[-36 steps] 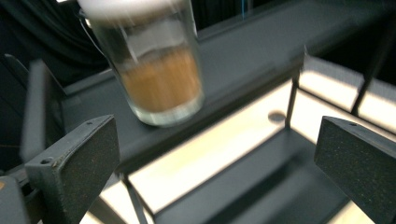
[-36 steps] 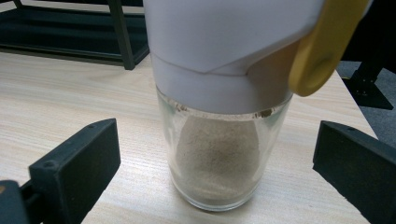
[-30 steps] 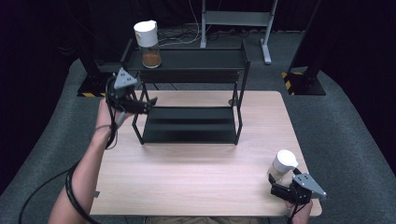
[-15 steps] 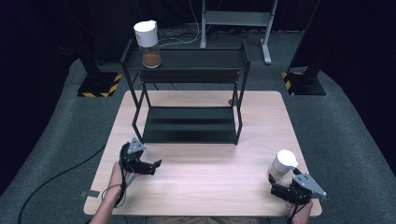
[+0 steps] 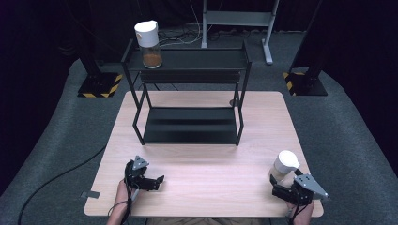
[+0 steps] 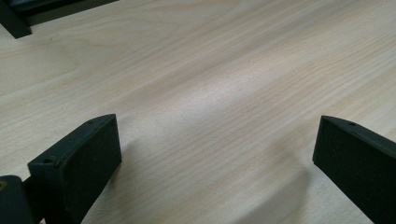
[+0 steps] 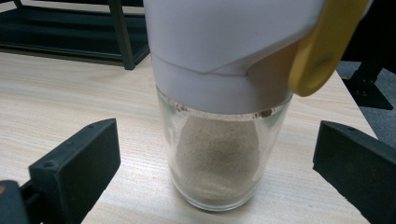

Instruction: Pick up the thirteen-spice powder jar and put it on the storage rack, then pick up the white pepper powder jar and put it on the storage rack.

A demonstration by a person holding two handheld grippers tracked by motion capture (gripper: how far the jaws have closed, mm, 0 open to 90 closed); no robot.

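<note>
A glass jar with a white lid (image 5: 285, 164) stands near the table's right front corner; the right gripper view shows pale powder inside the jar (image 7: 217, 154) and a yellow tab on its lid. My right gripper (image 5: 278, 191) is open just in front of the jar, its jaws spread wider than the glass and not touching it. My left gripper (image 5: 157, 182) is open low over bare wood at the front left, nothing between its jaws (image 6: 215, 154). A second white-lidded jar with orange-brown contents (image 5: 149, 44) sits at the left end of the black rack's top shelf (image 5: 202, 61).
The black two-tier metal rack (image 5: 190, 124) stands at the back half of the wooden table (image 5: 211, 164). A cable (image 5: 56, 180) trails off the left over grey carpet. Stands with yellow-black striped bases (image 5: 98, 86) flank the table behind.
My left gripper came down from beside the rack's left end to the table's front left, then shifted slightly right. The right gripper and the jar before it stayed still.
</note>
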